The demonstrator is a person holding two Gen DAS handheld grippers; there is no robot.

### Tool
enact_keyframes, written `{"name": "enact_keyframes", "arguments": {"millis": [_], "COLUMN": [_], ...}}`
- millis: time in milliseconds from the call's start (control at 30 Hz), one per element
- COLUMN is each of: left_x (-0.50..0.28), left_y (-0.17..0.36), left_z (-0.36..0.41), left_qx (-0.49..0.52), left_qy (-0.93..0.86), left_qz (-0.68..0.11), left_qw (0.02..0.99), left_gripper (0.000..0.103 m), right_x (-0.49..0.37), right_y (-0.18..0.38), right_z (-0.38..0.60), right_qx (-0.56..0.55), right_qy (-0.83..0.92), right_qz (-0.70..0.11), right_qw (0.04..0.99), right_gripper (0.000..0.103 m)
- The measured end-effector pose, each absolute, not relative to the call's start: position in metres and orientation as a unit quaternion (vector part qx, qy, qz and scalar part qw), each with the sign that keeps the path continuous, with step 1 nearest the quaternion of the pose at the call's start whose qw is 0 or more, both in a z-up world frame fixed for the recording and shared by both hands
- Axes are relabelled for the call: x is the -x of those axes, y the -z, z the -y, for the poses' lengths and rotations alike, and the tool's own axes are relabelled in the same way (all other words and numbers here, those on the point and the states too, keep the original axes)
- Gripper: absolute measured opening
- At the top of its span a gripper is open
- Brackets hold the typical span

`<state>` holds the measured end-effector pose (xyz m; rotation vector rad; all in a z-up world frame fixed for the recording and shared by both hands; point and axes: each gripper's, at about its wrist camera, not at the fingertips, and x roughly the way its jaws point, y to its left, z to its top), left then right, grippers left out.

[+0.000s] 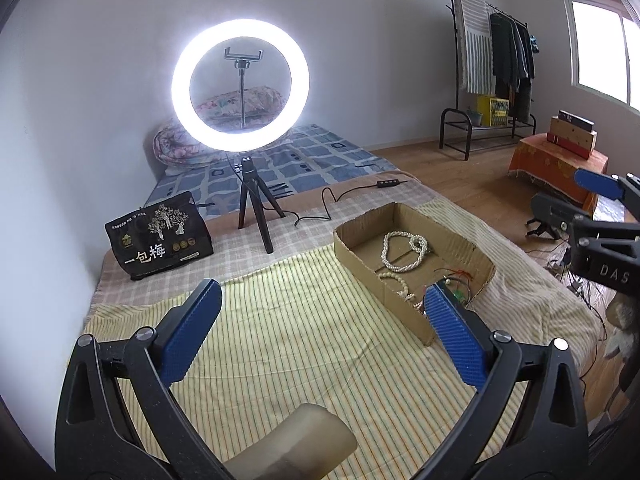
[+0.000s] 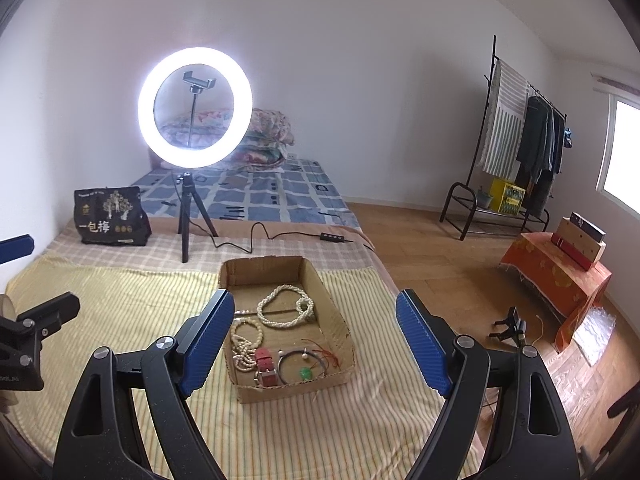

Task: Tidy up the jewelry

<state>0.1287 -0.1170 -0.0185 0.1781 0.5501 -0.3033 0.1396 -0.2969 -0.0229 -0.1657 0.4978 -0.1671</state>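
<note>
Blue-padded fingers of the left gripper [image 1: 322, 316] stand spread wide over a yellow striped cloth [image 1: 304, 344], with nothing between them. Just ahead of its right finger lies a shallow cardboard box [image 1: 362, 268], whose near corner that finger partly hides. Inside the box, a long looped necklace of pale beads [image 1: 404, 250] rests toward the far end, and smaller bead strands lie nearer.

From the right wrist view, the right gripper [image 2: 316, 320] also holds its jaws apart and empty. The cardboard box [image 2: 320, 280] sits directly ahead, between and just beyond its fingertips. The pale bead necklace [image 2: 286, 306] lies in the middle of the box. Nearer the gripper are a cluster of pearl strands [image 2: 244, 348], a red watch strap [image 2: 266, 366], a thin dark bangle [image 2: 300, 364] and a small green stone [image 2: 306, 373].

Farther ahead, a lit ring light [image 2: 195, 107] stands on a small tripod, with a black snack bag [image 2: 112, 216] to its left. Well off to the right stands a clothes rack [image 2: 520, 152].
</note>
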Motion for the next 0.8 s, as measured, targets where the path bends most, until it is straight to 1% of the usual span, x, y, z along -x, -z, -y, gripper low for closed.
{"name": "enact_keyframes", "arguments": {"millis": [800], "left_x": [-0.1255], "left_y": [0.0186], "left_z": [0.1187], "left_qx": [-0.090], "left_qy": [0.153], "left_qz": [-0.265], "left_qw": [0.948], "left_gripper": [0.103], "right_x": [-0.1409], "right_y": [0.0250], "right_z": [0.2948], "right_qx": [0.083], "right_qy": [0.083], "right_qz": [-0.247], "right_qw": [0.962], "right_gripper": [0.083]}}
